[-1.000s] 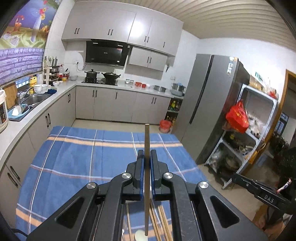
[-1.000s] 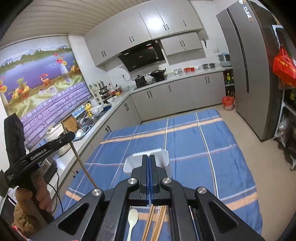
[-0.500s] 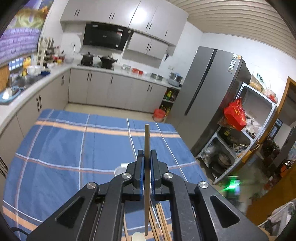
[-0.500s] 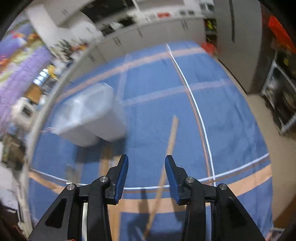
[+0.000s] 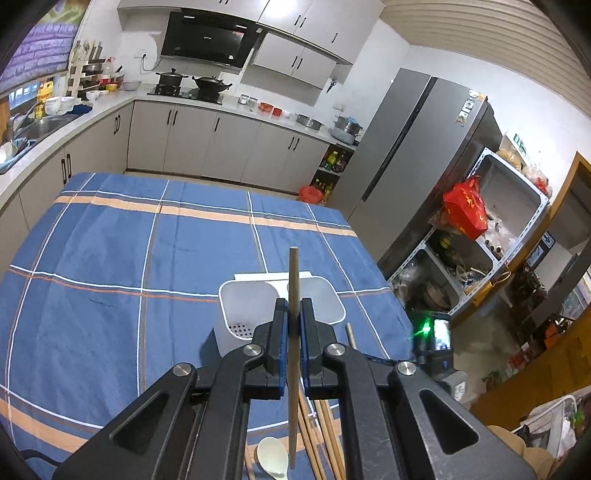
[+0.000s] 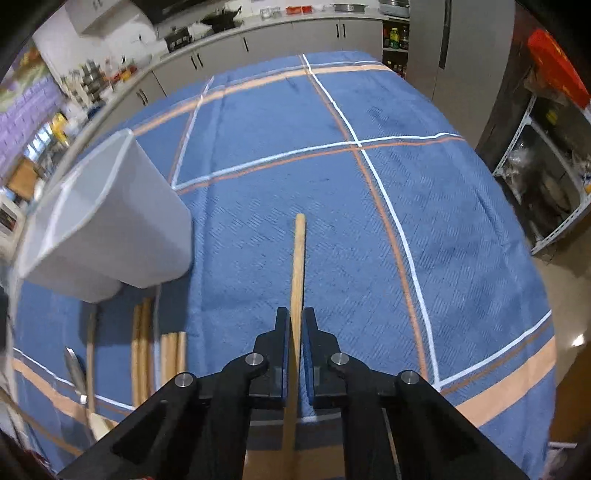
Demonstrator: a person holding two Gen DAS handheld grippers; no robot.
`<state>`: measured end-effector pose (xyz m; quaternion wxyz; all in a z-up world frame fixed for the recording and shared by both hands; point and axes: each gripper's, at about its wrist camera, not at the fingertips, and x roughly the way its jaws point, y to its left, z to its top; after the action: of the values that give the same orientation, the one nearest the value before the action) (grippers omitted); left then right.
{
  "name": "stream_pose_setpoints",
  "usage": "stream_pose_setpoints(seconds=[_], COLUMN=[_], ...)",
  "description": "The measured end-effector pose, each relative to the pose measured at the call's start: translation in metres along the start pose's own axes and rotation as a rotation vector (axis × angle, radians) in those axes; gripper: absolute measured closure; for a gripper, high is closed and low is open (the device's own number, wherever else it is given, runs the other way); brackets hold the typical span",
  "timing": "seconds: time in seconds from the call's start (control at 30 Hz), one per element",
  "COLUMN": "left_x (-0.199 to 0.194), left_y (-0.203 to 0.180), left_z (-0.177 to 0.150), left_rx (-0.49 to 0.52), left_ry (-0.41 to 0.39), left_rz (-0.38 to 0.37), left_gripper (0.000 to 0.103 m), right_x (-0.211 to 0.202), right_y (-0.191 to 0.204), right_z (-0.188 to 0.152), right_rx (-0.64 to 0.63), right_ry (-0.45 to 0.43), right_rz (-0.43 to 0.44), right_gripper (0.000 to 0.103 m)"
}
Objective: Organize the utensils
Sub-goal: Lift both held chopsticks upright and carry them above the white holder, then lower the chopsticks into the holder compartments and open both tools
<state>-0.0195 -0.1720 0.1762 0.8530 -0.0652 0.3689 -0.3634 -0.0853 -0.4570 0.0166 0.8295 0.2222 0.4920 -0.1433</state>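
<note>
A two-compartment holder (image 5: 255, 314) stood on the bench (image 5: 110, 258), with loose chopsticks (image 6: 155, 354) and a spoon (image 5: 272, 458) lying just in front of it. One chopstick (image 6: 298, 266) lay apart, to the right of the holder.

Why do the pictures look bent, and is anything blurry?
Both views are fisheye, so edges curve. Left wrist view: sharp, ceiling light glares on the cabinets. Right wrist view: the white utensil holder and left edge are smeared; the chopstick is clear.

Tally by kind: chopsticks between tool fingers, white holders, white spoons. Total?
Chopsticks between fingers: 2 (first chopstick in left tool, second chopstick in right tool)
White holder: 1
White spoon: 1
Total: 4
</note>
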Motion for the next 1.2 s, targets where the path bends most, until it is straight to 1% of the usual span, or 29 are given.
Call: stream_pose_setpoints(seconds=[0.1, 0.37, 0.57, 0.67, 0.93, 1.03, 1.2], left_x=[-0.003, -0.015, -0.033, -0.042, -0.054, -0.057, -0.061], left_y=[-0.003, -0.013, -0.024, -0.029, -0.031, -0.03, -0.034], left_z=[-0.002, -0.009, -0.011, -0.01, 0.006, 0.023, 0.061], left_rx=[0.01, 0.02, 0.034, 0.042, 0.047, 0.047, 0.074], left_ry=[-0.002, -0.012, -0.041, -0.06, -0.108, -0.139, -0.226], left_rz=[0.001, 0.0, 0.0, 0.0, 0.008, 0.009, 0.034], left_gripper=[0.097, 0.098, 0.098, 0.097, 0.097, 0.097, 0.097], right_x=[-0.026, -0.1, -0.143, -0.159, -0.183, -0.194, -0.219], right_y=[-0.002, 0.02, 0.034, 0.041, 0.055, 0.06, 0.075], right_z=[-0.006, -0.033, -0.038, -0.038, -0.019, -0.006, 0.025], right_rx=[0.011, -0.017, -0.055, -0.066, -0.1, -0.112, -0.121], right_ry=[-0.055, -0.227, -0.333, -0.367, -0.424, -0.456, -0.522], right_rz=[0.045, 0.125, 0.158, 0.173, 0.187, 0.195, 0.23], right_gripper=[0.097, 0.097, 0.097, 0.097, 0.097, 0.097, 0.097])
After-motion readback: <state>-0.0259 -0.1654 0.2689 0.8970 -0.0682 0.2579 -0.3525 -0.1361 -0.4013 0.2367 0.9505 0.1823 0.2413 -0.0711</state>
